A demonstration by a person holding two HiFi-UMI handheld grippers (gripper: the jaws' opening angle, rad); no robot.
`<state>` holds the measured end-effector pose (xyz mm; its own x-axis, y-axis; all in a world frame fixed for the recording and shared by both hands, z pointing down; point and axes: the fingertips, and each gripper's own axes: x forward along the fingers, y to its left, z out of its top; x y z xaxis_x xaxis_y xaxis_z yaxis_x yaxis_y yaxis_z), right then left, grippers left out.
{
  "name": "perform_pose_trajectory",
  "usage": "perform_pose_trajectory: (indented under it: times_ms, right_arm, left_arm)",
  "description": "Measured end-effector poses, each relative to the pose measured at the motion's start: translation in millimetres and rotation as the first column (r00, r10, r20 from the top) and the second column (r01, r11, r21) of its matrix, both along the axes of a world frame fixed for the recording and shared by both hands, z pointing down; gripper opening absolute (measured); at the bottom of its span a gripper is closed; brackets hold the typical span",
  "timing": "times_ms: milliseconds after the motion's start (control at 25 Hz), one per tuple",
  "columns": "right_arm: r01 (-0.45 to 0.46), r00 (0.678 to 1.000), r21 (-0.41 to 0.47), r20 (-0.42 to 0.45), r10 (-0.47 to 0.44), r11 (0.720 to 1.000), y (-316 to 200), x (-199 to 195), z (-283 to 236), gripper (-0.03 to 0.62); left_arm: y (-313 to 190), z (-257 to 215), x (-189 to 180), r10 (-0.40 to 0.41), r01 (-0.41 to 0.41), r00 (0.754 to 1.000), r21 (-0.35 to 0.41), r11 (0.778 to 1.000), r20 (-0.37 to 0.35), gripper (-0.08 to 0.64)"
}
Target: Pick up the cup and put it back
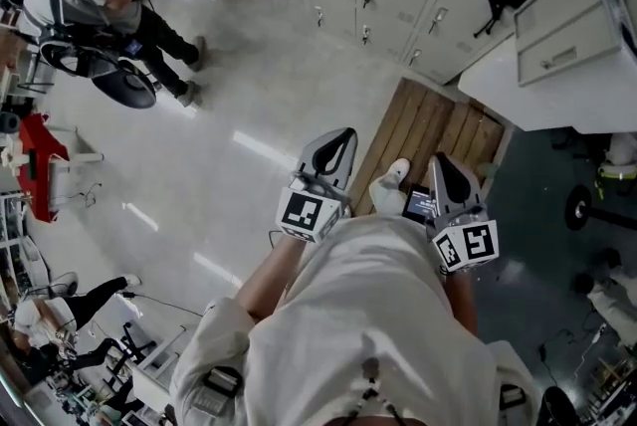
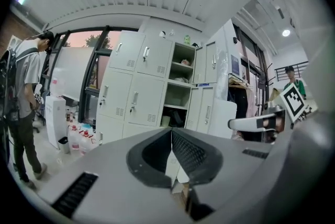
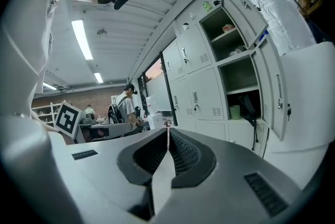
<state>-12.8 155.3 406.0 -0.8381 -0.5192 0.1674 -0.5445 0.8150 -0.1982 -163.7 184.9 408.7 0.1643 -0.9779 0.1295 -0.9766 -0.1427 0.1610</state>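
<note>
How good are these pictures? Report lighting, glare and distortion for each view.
Head view: bright streaks of glare lie on the glossy floor; the right side is dim. Left gripper view: wide-angle bending bows the lockers, the corners go black, the window glows pink. Right gripper view: same bending and black corners, with one bright ceiling light.

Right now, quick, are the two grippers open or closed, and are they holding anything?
Left gripper: closed, holding nothing.
Right gripper: closed, holding nothing.

Wht lockers [image 2: 141, 81], pale floor [image 1: 269, 106], strip lts [image 3: 82, 40]
</note>
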Motion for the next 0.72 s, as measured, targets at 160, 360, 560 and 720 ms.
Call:
perform_pose_trajectory:
  times_ms: [160, 360, 560, 720]
  right_arm:
    - [0.062, 0.998, 0.002, 0.008, -0.062, 0.998, -53.0, 1.2, 0.7, 0.028]
    - [0.112, 0.993, 0.022, 0.019, -0.113, 0.993, -112.1, 13.7, -5.3, 0.028]
    - [0.117, 0.993, 0.047, 0.004, -0.117, 0.992, -157.9, 41.2, -4.7, 0.028]
    - [0.064, 0.998, 0.035, 0.023, -0.065, 0.997, -175.4, 69.0, -1.5, 0.028]
  left_arm:
    - [-46.2, -5.8, 5.2, -0.054, 0.054, 0.999, 0.013, 0.998, 0.008, 0.008]
    - [-100.7, -12.1, 30.6, -0.080, 0.081, 0.997, 0.027, 0.996, -0.003, 0.009]
    - [-148.8, -16.2, 61.2, -0.078, 0.078, 0.997, 0.045, 0.996, -0.005, 0.009]
    - [-175.3, -12.5, 82.5, -0.024, 0.024, 0.999, 0.026, 0.999, 0.025, 0.009]
